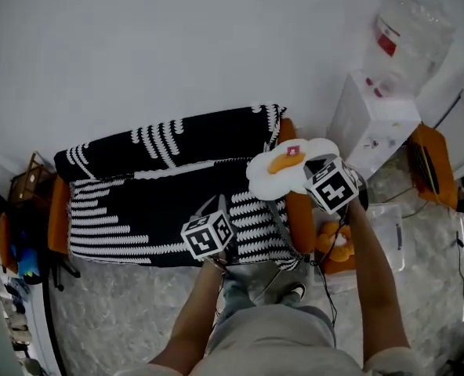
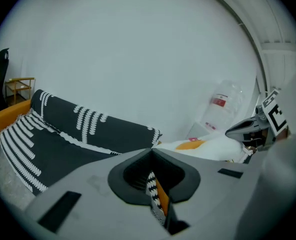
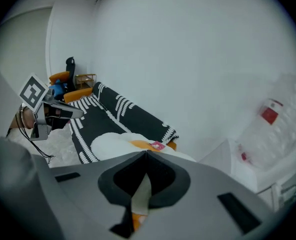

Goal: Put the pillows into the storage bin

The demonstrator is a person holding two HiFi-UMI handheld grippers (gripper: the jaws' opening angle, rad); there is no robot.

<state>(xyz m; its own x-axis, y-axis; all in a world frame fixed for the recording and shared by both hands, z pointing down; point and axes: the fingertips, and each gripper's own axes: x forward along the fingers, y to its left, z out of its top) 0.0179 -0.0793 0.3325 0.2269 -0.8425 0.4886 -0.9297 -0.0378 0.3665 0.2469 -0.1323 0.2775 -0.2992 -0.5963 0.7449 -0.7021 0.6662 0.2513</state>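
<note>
One egg pillow (image 1: 288, 167) is pinched in the right gripper (image 3: 140, 194), the left gripper (image 2: 157, 186) closed and apparently empty; release only once squarely above the lower-right storage bin (image 1: 390, 235).

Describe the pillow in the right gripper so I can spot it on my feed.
Find the sofa under the black-and-white striped throw and follow it to the orange armrest on the water dispenser side. The pillow sits atop that armrest, pinched in the right gripper. It alone looks like a fried egg: wavy white with an orange yolk.
</note>
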